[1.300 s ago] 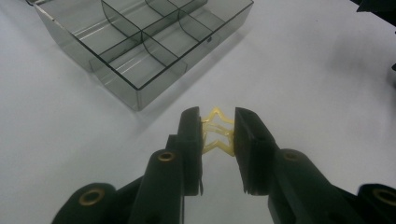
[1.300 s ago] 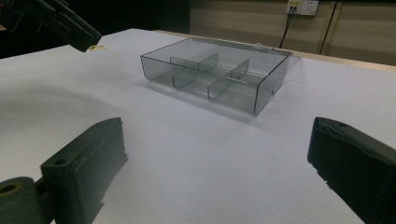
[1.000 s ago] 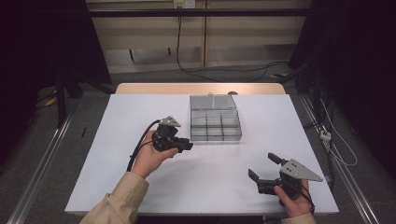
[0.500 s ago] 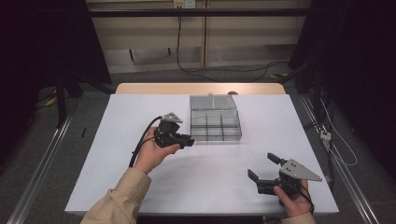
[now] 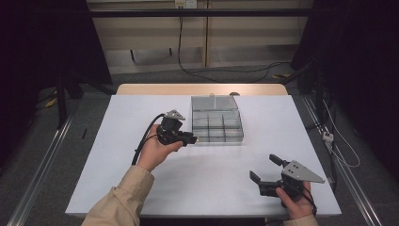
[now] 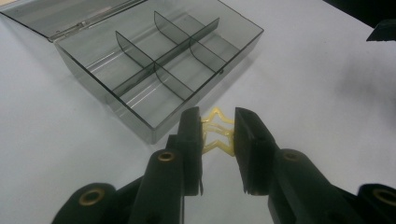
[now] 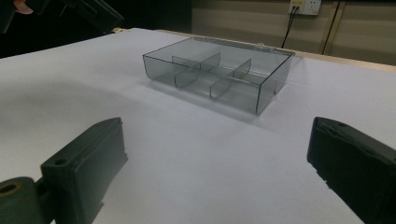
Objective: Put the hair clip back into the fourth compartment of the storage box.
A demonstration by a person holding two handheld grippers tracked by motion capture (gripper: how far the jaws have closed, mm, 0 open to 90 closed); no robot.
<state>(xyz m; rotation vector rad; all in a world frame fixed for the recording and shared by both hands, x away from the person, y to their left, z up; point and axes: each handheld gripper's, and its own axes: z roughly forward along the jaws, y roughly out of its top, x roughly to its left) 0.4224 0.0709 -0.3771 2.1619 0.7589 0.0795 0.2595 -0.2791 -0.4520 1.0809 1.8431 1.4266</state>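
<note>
A clear grey compartment box [image 5: 216, 126] with its lid open flat behind it sits at the middle back of the white table; its compartments [image 6: 159, 65] look bare. My left gripper [image 5: 190, 137] hovers at the box's near left corner, shut on a small yellow star-shaped piece [image 6: 217, 130] held between its jaws just outside the box wall. My right gripper [image 5: 267, 170] is at the front right of the table, jaws wide open with nothing between them, facing the box [image 7: 217, 77] from a distance.
The white table top [image 5: 117, 155] stretches wide around the box. A wooden strip [image 5: 202, 89] borders its far edge. Cables [image 5: 339, 141] run on the floor at the right, and a metal rail [image 5: 42, 165] lies on the left.
My left gripper has moved right and slightly away, closer to the box's near left corner, still holding the yellow piece. The right gripper has stayed put.
</note>
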